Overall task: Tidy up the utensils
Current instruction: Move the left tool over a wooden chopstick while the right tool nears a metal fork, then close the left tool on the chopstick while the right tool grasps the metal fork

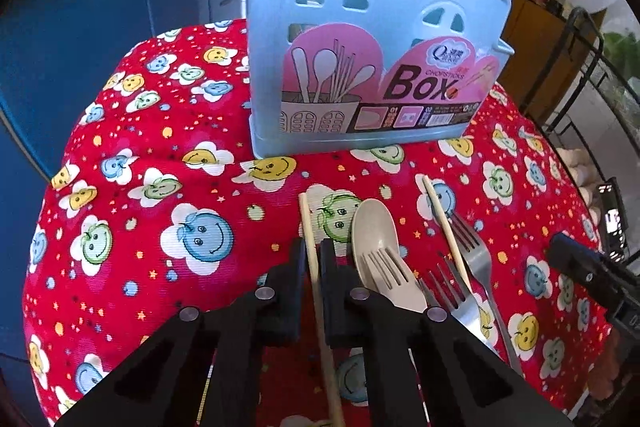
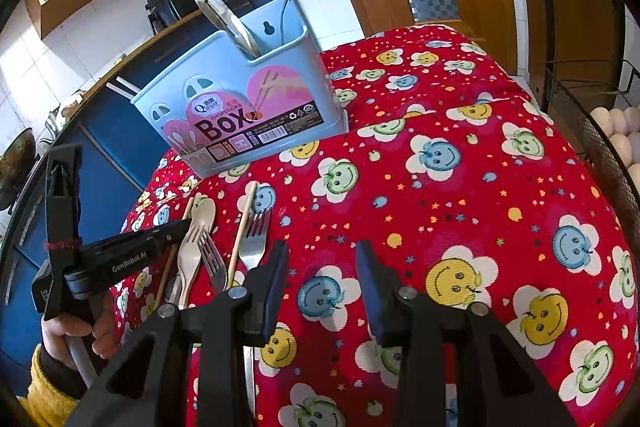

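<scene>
- Left gripper (image 1: 314, 259): fingers (image 1: 294, 267) drawn nearly together, pinching a wooden chopstick (image 1: 316, 279) that runs lengthwise between the pads, tip poking out ahead of them.
- Just right of those fingers: beige plastic spoon (image 1: 374, 227) with a beige plastic fork (image 1: 394, 281) lying on it, then two metal forks (image 1: 476, 259) and a second chopstick (image 1: 444, 223) crossing them, all on the red smiley-print cloth (image 1: 160, 131).
- Ahead of the fingers, well apart: light blue chopstick box (image 1: 360, 27), upright.
- Left gripper angled down toward the cloth, grasped by a hand (image 2: 76, 331) in a yellow sleeve (image 2: 44, 391).
- Right gripper (image 2: 322, 267): fingers (image 2: 276, 279) spread partway, nothing between them, above bare cloth, tilted down.
- Left of the right fingers: the utensil row; beyond it the box, metal utensils (image 2: 224, 19) standing in its rear compartment.
</scene>
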Available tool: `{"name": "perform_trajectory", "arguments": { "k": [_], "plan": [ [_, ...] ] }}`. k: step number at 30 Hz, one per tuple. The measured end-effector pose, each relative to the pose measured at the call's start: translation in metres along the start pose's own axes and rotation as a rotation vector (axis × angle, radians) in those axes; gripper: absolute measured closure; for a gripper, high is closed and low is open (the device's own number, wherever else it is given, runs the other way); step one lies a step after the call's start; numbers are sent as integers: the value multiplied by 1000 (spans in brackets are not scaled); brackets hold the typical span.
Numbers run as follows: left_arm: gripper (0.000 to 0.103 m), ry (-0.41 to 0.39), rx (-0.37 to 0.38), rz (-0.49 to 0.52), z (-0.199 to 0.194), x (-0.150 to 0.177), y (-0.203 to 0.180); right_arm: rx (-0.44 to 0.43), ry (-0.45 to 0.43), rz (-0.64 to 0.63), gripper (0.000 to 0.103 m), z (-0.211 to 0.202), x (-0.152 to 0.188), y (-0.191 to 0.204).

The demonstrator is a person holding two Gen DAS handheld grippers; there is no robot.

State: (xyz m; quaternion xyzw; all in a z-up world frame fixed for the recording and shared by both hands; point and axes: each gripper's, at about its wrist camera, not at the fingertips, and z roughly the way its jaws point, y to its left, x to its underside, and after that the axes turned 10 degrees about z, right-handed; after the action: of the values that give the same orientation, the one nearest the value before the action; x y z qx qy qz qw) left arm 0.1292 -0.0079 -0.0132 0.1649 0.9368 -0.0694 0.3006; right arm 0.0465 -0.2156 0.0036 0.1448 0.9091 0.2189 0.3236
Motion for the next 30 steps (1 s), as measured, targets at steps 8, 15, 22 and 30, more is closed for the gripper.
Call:
{"name": "perform_trajectory", "arguments": {
  "k": [8, 15, 22, 30],
  "plan": [
    [99, -68, 24, -88, -22, 10, 16, -12, 23, -9, 65, 5, 2, 5],
    [99, -115, 39, -151, -41, 21, 28, -62, 95, -10, 65, 19, 3, 12],
    [99, -138, 56, -162, -50, 25, 33, -122, 188, -51, 66, 44, -1, 26],
    [99, -156, 69, -165, -55, 25, 36, -221, 282, -19, 86, 67, -17, 26]
  ]
}}
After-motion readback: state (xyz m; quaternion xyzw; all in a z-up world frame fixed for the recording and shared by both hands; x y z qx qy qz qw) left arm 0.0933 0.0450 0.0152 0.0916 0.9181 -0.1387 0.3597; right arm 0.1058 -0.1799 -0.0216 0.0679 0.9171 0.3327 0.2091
